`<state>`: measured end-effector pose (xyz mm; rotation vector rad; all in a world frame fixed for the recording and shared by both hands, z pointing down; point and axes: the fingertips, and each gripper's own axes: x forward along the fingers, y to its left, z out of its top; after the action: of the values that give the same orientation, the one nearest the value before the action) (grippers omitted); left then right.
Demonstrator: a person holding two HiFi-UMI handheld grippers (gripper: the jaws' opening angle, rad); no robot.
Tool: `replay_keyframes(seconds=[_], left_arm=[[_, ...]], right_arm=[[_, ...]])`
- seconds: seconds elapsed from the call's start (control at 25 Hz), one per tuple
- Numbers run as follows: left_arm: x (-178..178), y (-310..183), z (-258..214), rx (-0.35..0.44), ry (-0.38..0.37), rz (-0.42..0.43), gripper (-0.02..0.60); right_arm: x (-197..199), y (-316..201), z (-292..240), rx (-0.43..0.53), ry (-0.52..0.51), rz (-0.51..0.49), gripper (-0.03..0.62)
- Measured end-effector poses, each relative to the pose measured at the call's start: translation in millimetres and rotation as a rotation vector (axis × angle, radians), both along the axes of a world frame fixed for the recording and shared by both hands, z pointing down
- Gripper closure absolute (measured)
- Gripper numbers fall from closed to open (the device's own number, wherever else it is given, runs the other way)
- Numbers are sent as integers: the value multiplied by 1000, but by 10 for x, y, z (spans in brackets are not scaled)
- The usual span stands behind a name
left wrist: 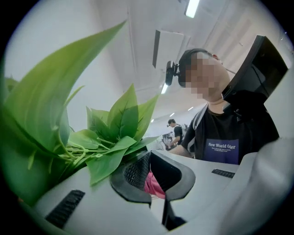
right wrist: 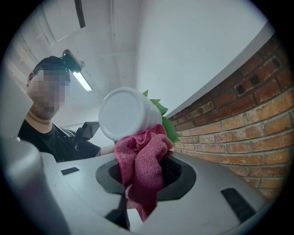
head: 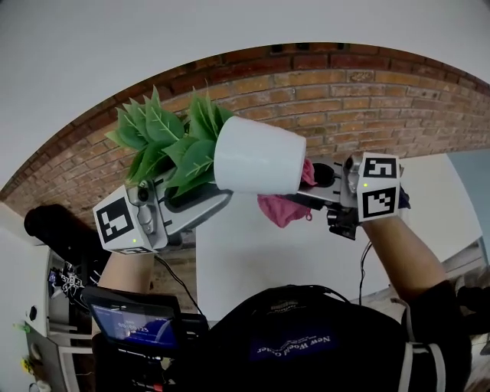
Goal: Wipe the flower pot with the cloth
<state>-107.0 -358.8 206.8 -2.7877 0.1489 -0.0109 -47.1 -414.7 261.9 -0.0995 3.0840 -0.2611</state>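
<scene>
One smooth white flower pot (head: 256,161), round and tapered, hangs sideways in the air before a brick wall (head: 344,99), its leafy mouth pinched by the closed left gripper (head: 208,200). One nubby pink cloth (head: 282,208), bunched in the clamped right gripper (head: 315,187), touches its flat base. Glossy green leaves (head: 164,138) fan out to the left.

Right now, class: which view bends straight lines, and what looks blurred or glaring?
Head view: the brick wall bows into an arch. Left gripper view: the nearest leaf is blurred, the ceiling lamp glares. Right gripper view: cloth and flower pot sharp.
</scene>
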Motion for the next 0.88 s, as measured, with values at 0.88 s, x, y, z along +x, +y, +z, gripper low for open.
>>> replay_keyframes(seconds=[0.88], left_arm=[[196,-437,463,13,-210,-107,572]], right_arm=[[-175,314,236,24,87,58,485]])
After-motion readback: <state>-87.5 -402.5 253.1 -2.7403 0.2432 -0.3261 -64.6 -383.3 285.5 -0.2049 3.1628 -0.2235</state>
